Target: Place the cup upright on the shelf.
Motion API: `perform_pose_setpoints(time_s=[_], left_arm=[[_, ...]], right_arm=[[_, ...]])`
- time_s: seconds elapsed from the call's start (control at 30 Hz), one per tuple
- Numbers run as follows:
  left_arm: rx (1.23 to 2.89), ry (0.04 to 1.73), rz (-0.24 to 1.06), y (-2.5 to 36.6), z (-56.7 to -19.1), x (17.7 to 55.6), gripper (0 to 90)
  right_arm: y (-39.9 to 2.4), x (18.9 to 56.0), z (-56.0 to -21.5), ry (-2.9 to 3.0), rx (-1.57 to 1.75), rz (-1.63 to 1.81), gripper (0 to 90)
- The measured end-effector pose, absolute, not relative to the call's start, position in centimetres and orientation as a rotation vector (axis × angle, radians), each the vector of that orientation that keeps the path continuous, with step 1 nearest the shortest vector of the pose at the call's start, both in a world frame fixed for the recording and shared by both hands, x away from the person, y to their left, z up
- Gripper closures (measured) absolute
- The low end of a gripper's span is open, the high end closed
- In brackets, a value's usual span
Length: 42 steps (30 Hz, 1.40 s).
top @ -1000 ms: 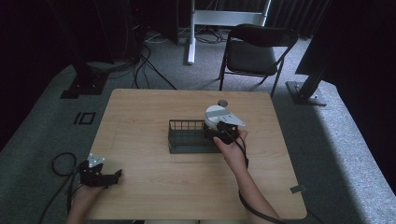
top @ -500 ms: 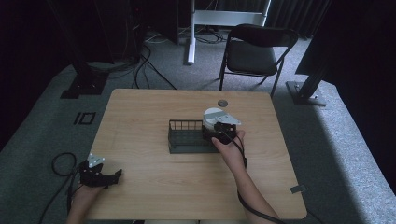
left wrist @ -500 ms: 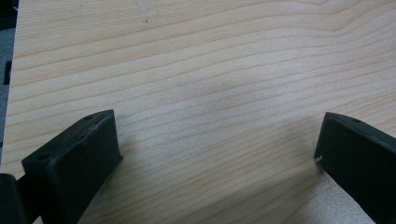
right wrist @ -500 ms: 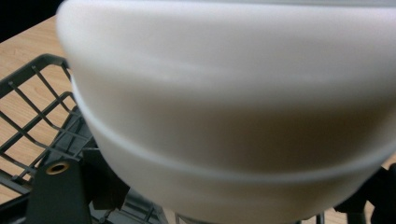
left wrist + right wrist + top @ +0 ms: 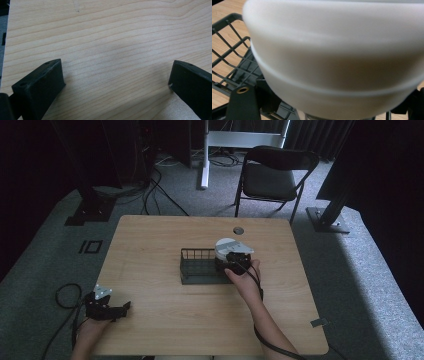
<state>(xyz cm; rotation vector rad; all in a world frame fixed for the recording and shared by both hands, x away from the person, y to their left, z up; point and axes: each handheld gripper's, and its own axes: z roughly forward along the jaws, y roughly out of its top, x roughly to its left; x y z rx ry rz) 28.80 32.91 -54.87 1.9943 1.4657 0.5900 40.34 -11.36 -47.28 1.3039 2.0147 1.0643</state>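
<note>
Right gripper (image 5: 231, 262) at the right end of the black wire basket (image 5: 197, 266), closed on a white bowl (image 5: 337, 57) held at the basket's edge; jaw tips hidden behind the bowl, its top rim and base cut off. Left gripper (image 5: 116, 82) spread wide and empty above bare table (image 5: 165, 235) near the front-left corner, jaws partly cut off.

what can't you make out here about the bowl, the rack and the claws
- Right claw: high view, the hand covers the jaws; right gripper view, the white bowl hides the grip.
- Bowl's inside: not seen from either angle.
- Wire rack: its right end is behind bowl and hand.
- Left claw: jaws wide apart, tips cut off by the frame edges.
</note>
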Motion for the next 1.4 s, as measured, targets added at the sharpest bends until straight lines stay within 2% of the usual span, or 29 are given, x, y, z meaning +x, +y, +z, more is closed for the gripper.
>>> perform_pose_setpoints(time_s=[0.5, 0.7, 1.4], left_arm=[[1.994, 1.466, 0.590, 32.9, -54.9, 28.8, 0.1], [1.994, 1.466, 0.590, 32.9, -54.9, 28.8, 0.1], [1.994, 1.466, 0.590, 32.9, -54.9, 28.8, 0.1]], right_arm=[[-11.7, 40.1, -47.6, 2.034, 1.300, 1.099, 17.2], [-12.1, 39.9, -47.4, 2.029, 1.304, 1.131, 13.4], [-13.5, 38.0, -47.0, 2.008, 1.267, 1.197, 13.0]])
